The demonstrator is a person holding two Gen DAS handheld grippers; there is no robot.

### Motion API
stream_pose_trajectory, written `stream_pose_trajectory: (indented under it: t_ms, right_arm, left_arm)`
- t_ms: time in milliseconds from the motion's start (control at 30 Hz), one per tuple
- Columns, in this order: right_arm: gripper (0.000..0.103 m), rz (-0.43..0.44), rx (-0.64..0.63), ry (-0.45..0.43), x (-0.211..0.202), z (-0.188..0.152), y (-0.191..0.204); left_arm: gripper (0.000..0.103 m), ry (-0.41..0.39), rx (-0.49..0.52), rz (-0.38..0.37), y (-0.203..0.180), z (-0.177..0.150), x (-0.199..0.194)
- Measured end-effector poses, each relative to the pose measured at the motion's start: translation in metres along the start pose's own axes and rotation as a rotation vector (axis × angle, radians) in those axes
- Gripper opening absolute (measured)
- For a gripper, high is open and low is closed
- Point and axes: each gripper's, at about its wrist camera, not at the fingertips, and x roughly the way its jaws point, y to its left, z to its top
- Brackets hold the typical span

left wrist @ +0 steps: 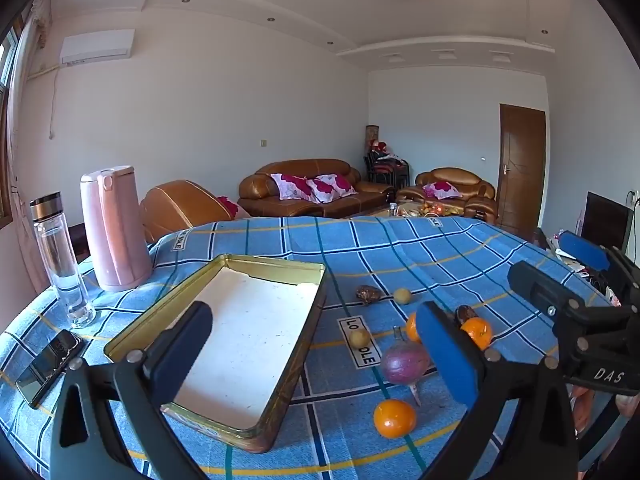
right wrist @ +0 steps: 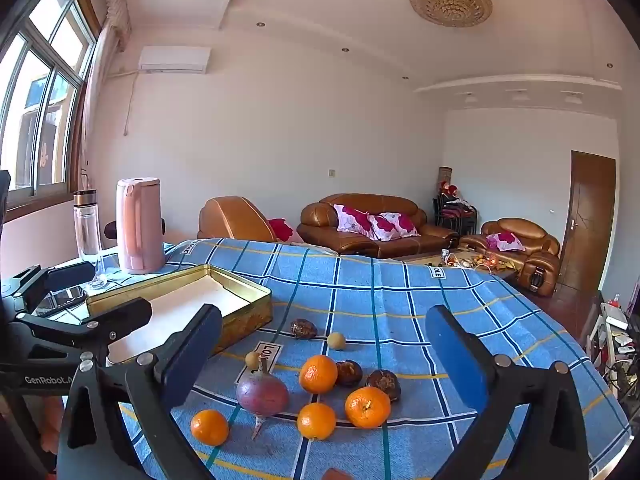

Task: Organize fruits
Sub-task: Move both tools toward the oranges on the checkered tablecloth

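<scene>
Several oranges (right wrist: 318, 374) (right wrist: 367, 407) (right wrist: 316, 421) (right wrist: 209, 427) lie loose on the blue checked cloth, around a purple round fruit (right wrist: 262, 394) with a stem. Two small yellowish fruits (right wrist: 336, 340) and three dark brown ones (right wrist: 303, 328) lie among them. An empty gold tin tray (left wrist: 276, 264) with a white floor sits to their left. My left gripper (left wrist: 316, 352) hovers open over the tray's near right side, nothing between its fingers. My right gripper (right wrist: 324, 360) hangs open above the fruit, holding nothing. Each gripper shows at the edge of the other's view (left wrist: 560, 268) (right wrist: 96, 292).
A pink kettle (left wrist: 114, 232), a glass bottle (left wrist: 60, 260) and a phone (left wrist: 48, 360) stand left of the tray near the table's left edge. Bare cloth (right wrist: 400, 300) stretches behind the fruit. Brown sofas (right wrist: 360, 224) stand beyond the table.
</scene>
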Motion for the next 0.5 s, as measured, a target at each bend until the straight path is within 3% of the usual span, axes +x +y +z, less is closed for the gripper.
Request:
stream_pose_trajectory:
  t_ms: [500]
  right_arm:
    - [0.102, -0.008, 0.022, 0.009, 0.002, -0.005, -0.008]
  left_arm:
    - [0.103, 0.004, 0.036, -0.021, -0.008, -0.004, 0.004]
